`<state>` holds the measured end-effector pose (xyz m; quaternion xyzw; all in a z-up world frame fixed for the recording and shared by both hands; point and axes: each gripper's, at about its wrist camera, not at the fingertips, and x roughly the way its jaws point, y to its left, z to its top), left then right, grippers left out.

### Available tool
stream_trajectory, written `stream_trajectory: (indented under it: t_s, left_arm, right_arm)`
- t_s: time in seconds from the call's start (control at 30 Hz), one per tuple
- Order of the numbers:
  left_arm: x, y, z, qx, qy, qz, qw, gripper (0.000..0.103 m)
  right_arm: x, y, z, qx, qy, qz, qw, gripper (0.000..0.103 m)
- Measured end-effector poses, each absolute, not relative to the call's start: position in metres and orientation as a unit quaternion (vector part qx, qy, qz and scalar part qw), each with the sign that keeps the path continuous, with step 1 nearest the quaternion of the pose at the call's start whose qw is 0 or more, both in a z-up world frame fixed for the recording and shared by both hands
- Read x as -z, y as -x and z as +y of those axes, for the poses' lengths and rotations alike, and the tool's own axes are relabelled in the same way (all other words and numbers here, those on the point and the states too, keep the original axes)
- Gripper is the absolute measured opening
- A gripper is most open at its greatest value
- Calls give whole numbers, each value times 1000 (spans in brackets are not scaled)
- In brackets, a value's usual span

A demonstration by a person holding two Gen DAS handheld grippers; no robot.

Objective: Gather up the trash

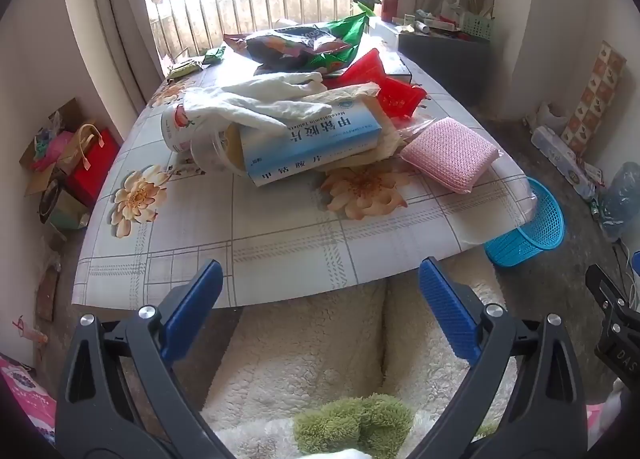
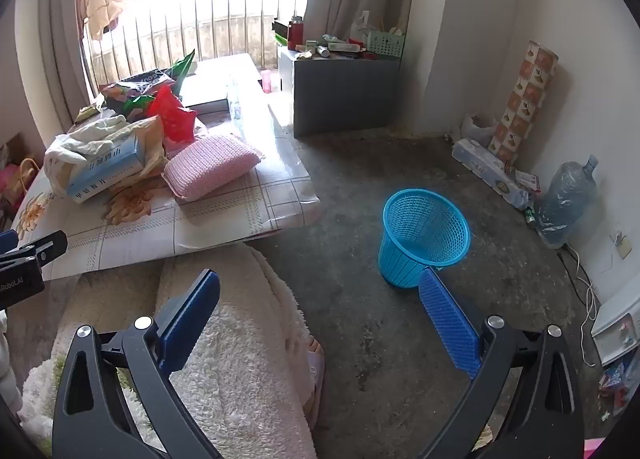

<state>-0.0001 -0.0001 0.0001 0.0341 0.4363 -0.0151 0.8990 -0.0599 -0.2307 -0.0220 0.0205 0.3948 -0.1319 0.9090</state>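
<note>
A low table [image 1: 280,243] with a flowered cloth holds a heap of trash: a blue-and-white tablet box [image 1: 316,147], white gloves [image 1: 256,99], a tipped cup [image 1: 180,131], a pink sponge [image 1: 448,153], red wrappers [image 1: 384,87] and snack bags [image 1: 304,43]. My left gripper [image 1: 320,279] is open and empty, in front of the table's near edge. My right gripper [image 2: 320,291] is open and empty above the floor, with a blue mesh bin [image 2: 424,235] just beyond its right finger. The heap also shows in the right wrist view: the box [image 2: 104,171] and the sponge [image 2: 212,167].
The person's fleece-covered legs [image 1: 312,347] lie under both grippers. A grey cabinet [image 2: 344,91] with clutter stands at the back. A water jug [image 2: 568,199] and boxes line the right wall. Gift bags [image 1: 80,155] sit left of the table.
</note>
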Motion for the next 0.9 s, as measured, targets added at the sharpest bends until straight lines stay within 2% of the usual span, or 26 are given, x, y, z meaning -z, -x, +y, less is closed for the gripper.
stream_trajectory:
  t_s: [0.9]
  left_arm:
    - [0,0,1,12,-30,436,899,94]
  right_arm:
    - [23,59,-229,128,-22,396,909,97]
